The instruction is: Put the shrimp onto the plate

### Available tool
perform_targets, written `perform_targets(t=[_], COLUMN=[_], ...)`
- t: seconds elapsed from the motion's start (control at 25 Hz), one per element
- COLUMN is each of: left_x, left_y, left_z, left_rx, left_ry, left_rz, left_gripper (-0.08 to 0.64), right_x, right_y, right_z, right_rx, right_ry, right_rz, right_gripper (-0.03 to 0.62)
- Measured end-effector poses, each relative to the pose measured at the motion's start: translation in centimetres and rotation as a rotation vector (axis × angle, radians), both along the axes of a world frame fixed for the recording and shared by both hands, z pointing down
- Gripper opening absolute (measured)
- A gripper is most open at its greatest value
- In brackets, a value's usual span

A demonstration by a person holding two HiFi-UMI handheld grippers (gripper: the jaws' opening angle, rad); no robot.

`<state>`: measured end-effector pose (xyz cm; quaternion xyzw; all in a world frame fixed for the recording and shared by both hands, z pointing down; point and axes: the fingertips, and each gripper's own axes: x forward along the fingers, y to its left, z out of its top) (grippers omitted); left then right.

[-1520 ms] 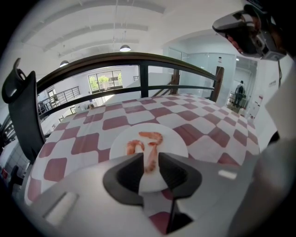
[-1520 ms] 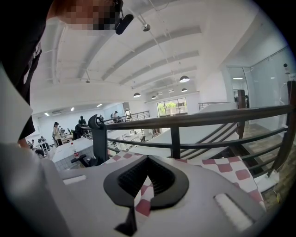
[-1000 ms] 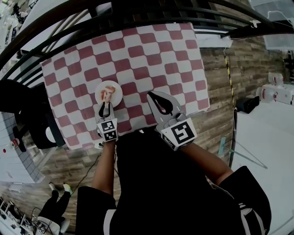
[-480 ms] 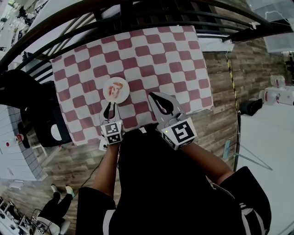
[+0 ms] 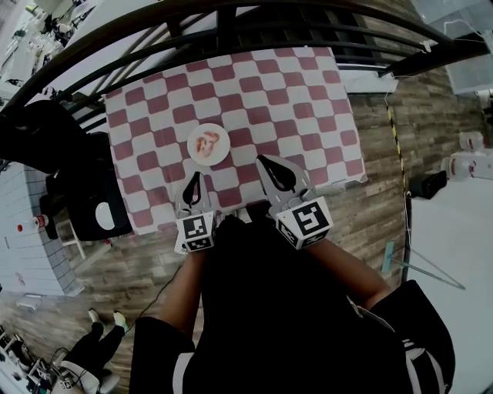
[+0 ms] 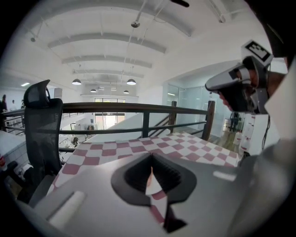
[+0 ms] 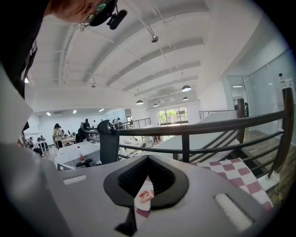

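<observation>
We see the shrimp (image 5: 207,141) lying on the small white plate (image 5: 221,151), which sits left of centre on the red-and-white checked tabletop (image 5: 300,100). Both tools hover at the near edge of the tabletop, below the plate in the head view and clear of it.

Our left hand-held gripper (image 5: 196,177) points up the frame toward the plate from just beneath it. In the left gripper view its jaws are pressed together at the tips with nothing pinched. Only a sliver of the checked pattern shows through the slit behind the tips.

Our right hand-held gripper (image 5: 263,161) lies to the lower right of the plate, angled toward the upper left. In the right gripper view its jaws also meet tip to tip and hold nothing, and through the narrow gap we glimpse the plate with the shrimp lying beyond.

A black chair (image 5: 92,192) stands at the left edge of the tabletop. A dark railing (image 5: 231,15) curves across the top of the head view.
</observation>
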<state>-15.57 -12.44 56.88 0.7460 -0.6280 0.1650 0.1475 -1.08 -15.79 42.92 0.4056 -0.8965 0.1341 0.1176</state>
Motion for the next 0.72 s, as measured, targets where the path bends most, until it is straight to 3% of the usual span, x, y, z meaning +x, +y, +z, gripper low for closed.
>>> perform_targets(t=[0.24, 0.52, 0.72], left_x=[0.5, 1.1, 1.2], left_y=[2.6, 3.9, 4.1], left_z=[-4.5, -11.7, -15.6], left_rx=[0.082, 0.240, 0.289], left_ry=[0.078, 0.127, 0.129], left_rz=[0.002, 0.027, 0.005], left_gripper=[0.011, 0.011, 0.011], right_x=[-1.0, -0.8, -0.2], right_y=[1.9, 3.6, 4.9], right_z=[-1.1, -2.0, -2.2], right_rx=[0.030, 0.054, 0.058], right_ry=[-0.019, -0.036, -0.031], right_rz=[-0.003, 0.030, 0.057], right_gripper=[-0.005, -0.005, -0.005])
